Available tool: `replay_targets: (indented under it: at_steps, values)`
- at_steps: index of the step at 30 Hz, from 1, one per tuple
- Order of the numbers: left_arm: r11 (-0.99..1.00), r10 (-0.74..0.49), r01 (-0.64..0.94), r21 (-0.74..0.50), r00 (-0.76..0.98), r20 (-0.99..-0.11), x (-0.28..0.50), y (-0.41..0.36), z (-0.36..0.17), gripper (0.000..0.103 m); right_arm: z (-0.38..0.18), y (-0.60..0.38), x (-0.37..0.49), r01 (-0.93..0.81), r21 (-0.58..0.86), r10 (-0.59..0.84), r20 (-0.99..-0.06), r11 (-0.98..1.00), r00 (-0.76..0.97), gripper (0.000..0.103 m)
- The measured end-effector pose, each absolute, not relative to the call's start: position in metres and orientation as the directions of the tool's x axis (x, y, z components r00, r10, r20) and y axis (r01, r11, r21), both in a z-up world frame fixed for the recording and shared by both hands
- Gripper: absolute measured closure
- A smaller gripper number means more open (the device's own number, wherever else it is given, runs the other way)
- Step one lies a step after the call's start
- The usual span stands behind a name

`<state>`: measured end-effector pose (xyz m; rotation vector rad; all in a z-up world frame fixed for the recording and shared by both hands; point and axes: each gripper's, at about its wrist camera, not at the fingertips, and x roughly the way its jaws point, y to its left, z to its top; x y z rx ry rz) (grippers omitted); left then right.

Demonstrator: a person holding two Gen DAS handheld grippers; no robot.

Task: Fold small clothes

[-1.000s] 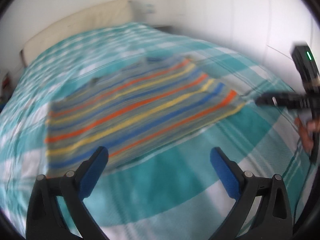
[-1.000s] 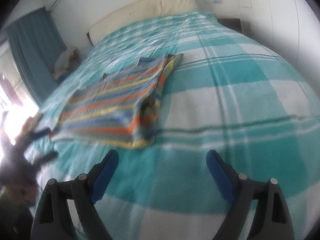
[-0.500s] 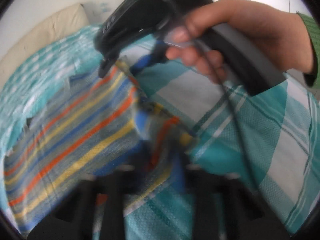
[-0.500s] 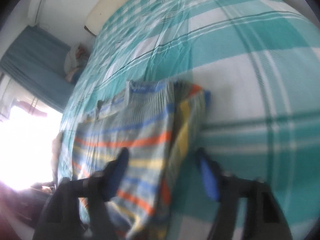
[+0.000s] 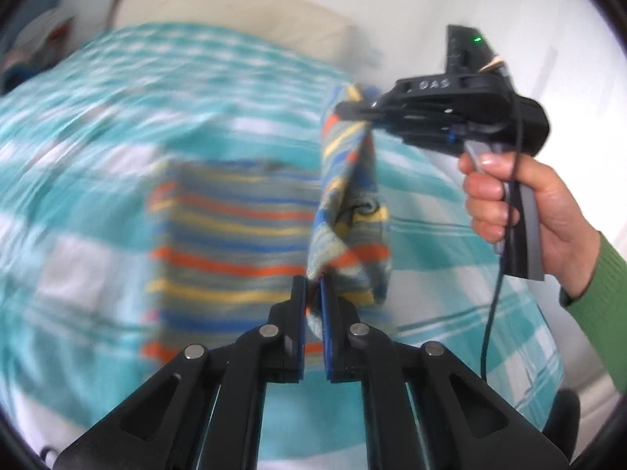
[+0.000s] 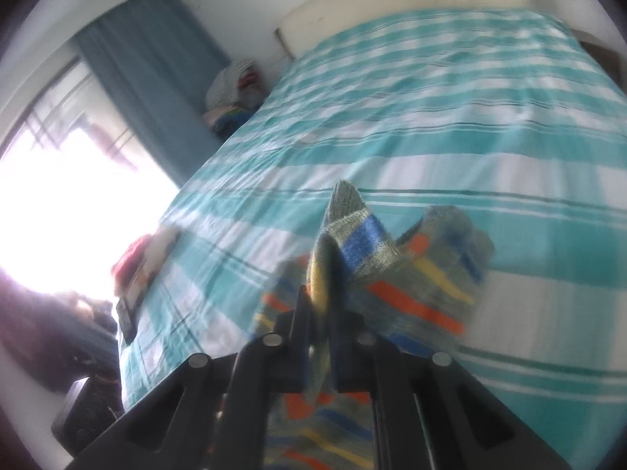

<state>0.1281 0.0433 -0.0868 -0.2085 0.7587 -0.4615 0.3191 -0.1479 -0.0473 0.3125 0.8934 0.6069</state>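
Observation:
A small striped garment [image 5: 231,243], grey with orange, yellow and blue bands, lies partly on the bed. Its right edge is lifted off the cover. My left gripper [image 5: 313,286] is shut on the near end of that lifted edge. My right gripper [image 5: 352,111], held in a hand with a green sleeve, is shut on the far end of the edge. In the right wrist view the right gripper [image 6: 323,293] pinches a fold of the striped garment [image 6: 411,274], which bunches up around its fingers.
The bed cover [image 5: 98,137] is teal and white plaid, also in the right wrist view [image 6: 450,117]. A cream headboard [image 5: 235,11] stands at the far end. Blue curtain [image 6: 149,78] and bright window are left of the bed. A cable [image 5: 493,293] hangs from the right gripper.
Both grippers were open above the flat garment a second ago. They came down onto its right edge, shut on it and lifted it off the bed.

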Motion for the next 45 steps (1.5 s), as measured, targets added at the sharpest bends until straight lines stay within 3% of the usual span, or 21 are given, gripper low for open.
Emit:
replay_targets:
  at_steps: [4, 6, 7, 11, 14, 17, 18, 19, 20, 23, 25, 28, 30, 31, 32, 34, 35, 39, 45]
  values:
    - [0.917, -0.388, 0.193, -0.349, 0.635, -0.668, 0.131, 0.089, -0.113, 0.101, -0.071, -0.065, 0.341, -0.380, 0.450, 0.585, -0.686, 0.808, 0.432, 0.094]
    - [0.937, -0.331, 0.124, -0.326, 0.611, -0.719, 0.138, 0.101, -0.131, 0.097, -0.093, -0.039, 0.349, -0.379, 0.459, 0.589, -0.699, 0.804, 0.405, 0.083]
    - [0.945, -0.298, 0.082, -0.315, 0.607, -0.737, 0.141, 0.106, -0.137, 0.092, -0.102, -0.033, 0.353, -0.373, 0.483, 0.606, -0.697, 0.792, 0.384, 0.073]
    - [0.909, -0.362, 0.083, -0.408, 0.640, -0.678, 0.127, 0.127, -0.136, 0.049, -0.117, -0.030, 0.350, -0.345, 0.598, 0.690, -0.619, 0.724, 0.376, 0.069]
    - [0.884, -0.438, 0.188, -0.429, 0.654, -0.617, 0.120, 0.115, -0.123, 0.045, -0.105, -0.052, 0.336, -0.350, 0.566, 0.665, -0.628, 0.747, 0.404, 0.064]
    - [0.885, -0.464, 0.301, -0.355, 0.639, -0.614, 0.123, 0.080, -0.115, 0.044, -0.092, -0.075, 0.318, -0.373, 0.502, 0.625, -0.655, 0.780, 0.424, 0.060]
    - [0.895, -0.446, 0.324, -0.306, 0.626, -0.640, 0.125, 0.064, -0.116, 0.044, -0.090, -0.081, 0.312, -0.378, 0.488, 0.616, -0.661, 0.787, 0.429, 0.058]
    - [0.906, -0.419, 0.325, -0.270, 0.609, -0.674, 0.130, 0.053, -0.121, 0.059, -0.089, -0.090, 0.300, -0.386, 0.475, 0.610, -0.666, 0.791, 0.430, 0.058]
    - [0.918, -0.390, 0.307, -0.250, 0.591, -0.706, 0.132, 0.049, -0.125, 0.099, -0.089, -0.098, 0.290, -0.390, 0.469, 0.608, -0.669, 0.792, 0.428, 0.058]
    - [0.926, -0.376, 0.203, -0.317, 0.547, -0.748, 0.137, 0.065, -0.139, 0.099, -0.090, -0.119, 0.249, -0.404, 0.436, 0.589, -0.679, 0.804, 0.439, 0.054]
    - [0.932, -0.362, 0.198, -0.303, 0.550, -0.753, 0.130, 0.070, -0.137, 0.099, -0.094, -0.130, 0.220, -0.416, 0.393, 0.562, -0.690, 0.820, 0.457, 0.045]
    - [0.941, -0.337, 0.208, -0.266, 0.541, -0.770, 0.122, 0.067, -0.136, 0.097, -0.114, -0.149, 0.171, -0.400, 0.280, 0.462, -0.736, 0.873, 0.494, 0.042]
    - [0.952, -0.305, 0.204, -0.229, 0.543, -0.782, 0.126, 0.064, -0.133, 0.087, -0.128, -0.162, 0.150, -0.364, 0.237, 0.406, -0.760, 0.901, 0.509, 0.042]
    - [0.957, -0.287, 0.201, -0.210, 0.551, -0.783, 0.120, 0.063, -0.126, 0.075, -0.132, -0.169, 0.139, -0.344, 0.231, 0.390, -0.760, 0.910, 0.520, 0.041]
    - [0.960, -0.275, 0.199, -0.195, 0.561, -0.781, 0.121, 0.064, -0.121, 0.054, -0.135, -0.177, 0.124, -0.322, 0.222, 0.371, -0.755, 0.920, 0.541, 0.040]
    - [0.960, -0.277, 0.209, -0.188, 0.591, -0.758, 0.126, 0.072, -0.113, 0.029, -0.133, -0.187, 0.104, -0.290, 0.179, 0.321, -0.747, 0.940, 0.581, 0.024]
    - [0.960, -0.275, 0.212, -0.182, 0.603, -0.749, 0.130, 0.077, -0.109, 0.022, -0.131, -0.191, 0.095, -0.273, 0.151, 0.292, -0.741, 0.950, 0.605, 0.020]
    - [0.974, -0.220, 0.181, -0.135, 0.627, -0.747, 0.117, 0.095, -0.089, 0.007, -0.124, -0.202, 0.072, -0.170, 0.025, 0.136, -0.721, 0.985, 0.680, 0.007]
    - [0.992, -0.117, 0.037, -0.122, 0.645, -0.755, 0.137, 0.118, -0.112, 0.006, -0.156, -0.213, 0.070, -0.039, -0.082, -0.035, -0.740, 0.996, 0.672, 0.005]
